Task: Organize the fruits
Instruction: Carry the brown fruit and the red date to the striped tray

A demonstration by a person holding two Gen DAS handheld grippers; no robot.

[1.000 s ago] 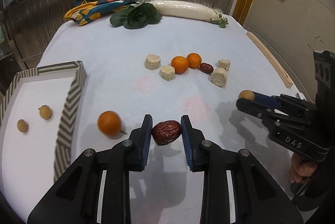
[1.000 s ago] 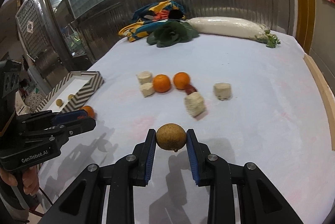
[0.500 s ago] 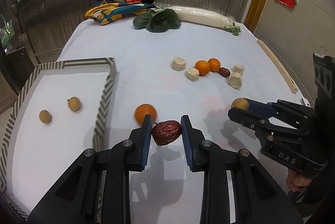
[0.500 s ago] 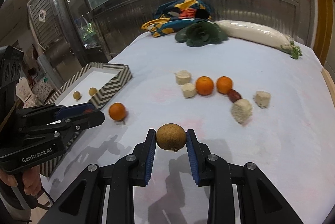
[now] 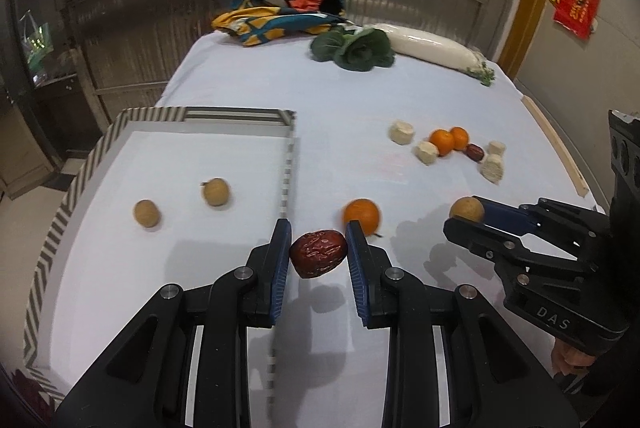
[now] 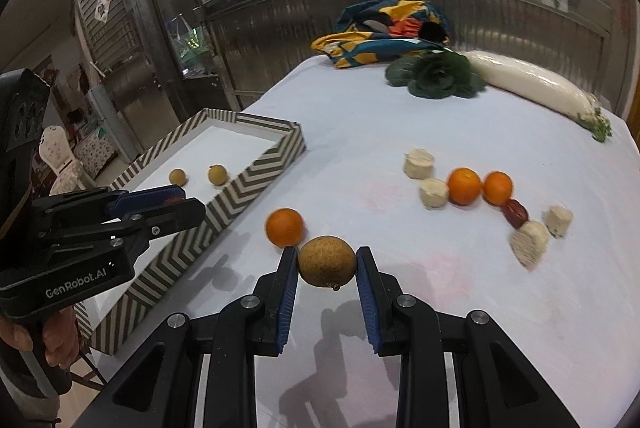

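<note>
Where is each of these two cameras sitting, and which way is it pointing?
Left wrist view: rides on the left gripper, looking down along its fingers at the red date it holds and the striped tray; the right gripper shows too.
Right wrist view: rides on the right gripper, looking over its brown longan; a hand shows.
Shared: the loose orange, tray and white table.

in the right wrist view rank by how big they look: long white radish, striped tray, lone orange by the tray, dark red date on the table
1. striped tray
2. long white radish
3. lone orange
4. dark red date
The radish lies farthest away, so it is likely bigger than it looks.
</note>
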